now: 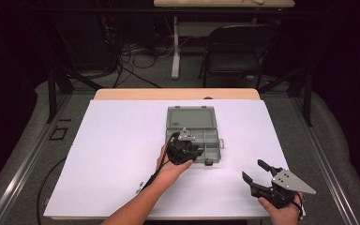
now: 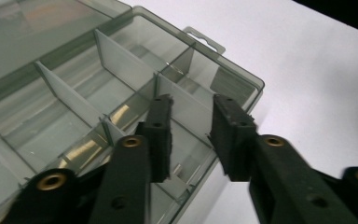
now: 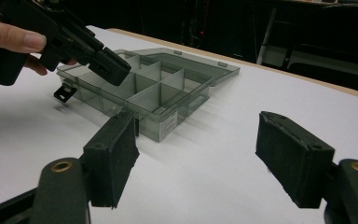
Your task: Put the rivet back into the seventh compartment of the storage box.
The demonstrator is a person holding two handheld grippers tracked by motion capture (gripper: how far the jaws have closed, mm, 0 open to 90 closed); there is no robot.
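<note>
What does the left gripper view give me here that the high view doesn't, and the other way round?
Left gripper view alone: close up, the left gripper has its jaws parted over the box's dividers, nothing between them, and the hang tab on the box's rim.

High view alone: the right gripper with jaws open, apart from the box at the near right of the white table, the opened lid lying flat behind the box, and a chair beyond.

Both: the grey compartment box, open, on the white surface.
</note>
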